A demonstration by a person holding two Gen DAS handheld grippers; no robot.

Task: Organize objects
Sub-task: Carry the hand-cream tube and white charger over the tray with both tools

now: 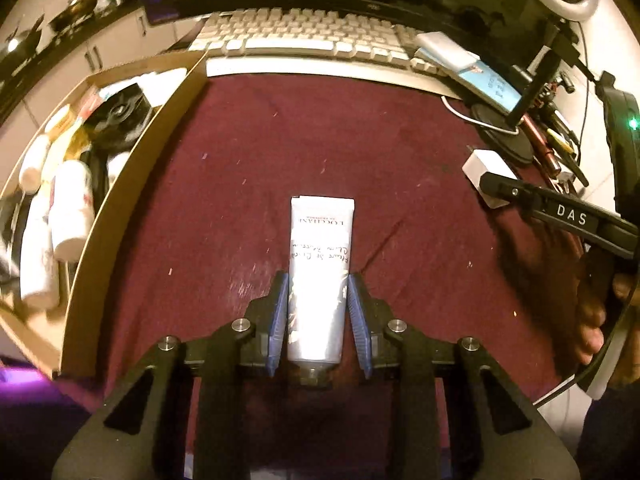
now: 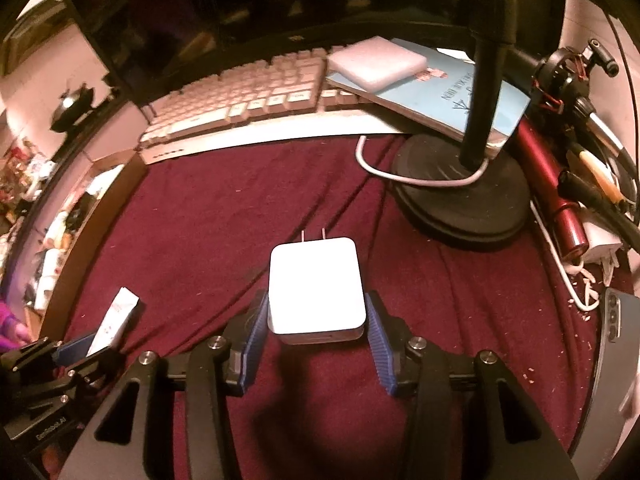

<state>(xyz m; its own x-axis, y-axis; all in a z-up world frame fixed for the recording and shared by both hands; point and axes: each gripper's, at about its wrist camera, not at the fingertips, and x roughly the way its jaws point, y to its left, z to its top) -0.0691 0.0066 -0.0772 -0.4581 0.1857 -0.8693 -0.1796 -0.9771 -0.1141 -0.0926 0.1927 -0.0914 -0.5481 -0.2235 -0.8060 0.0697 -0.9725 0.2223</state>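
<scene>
A white L'Occitane hand cream tube lies on the maroon cloth, cap toward me. My left gripper straddles its lower half, blue pads close on both sides with small gaps. A white plug charger lies on the cloth, prongs pointing away. My right gripper straddles it, pads just off its sides. The charger and the right gripper's finger show in the left wrist view; the tube shows at lower left in the right wrist view.
A cardboard tray on the left holds bottles and a black item. A white keyboard lies at the back. A black lamp base, blue book, pens and cables crowd the right. A phone lies at far right.
</scene>
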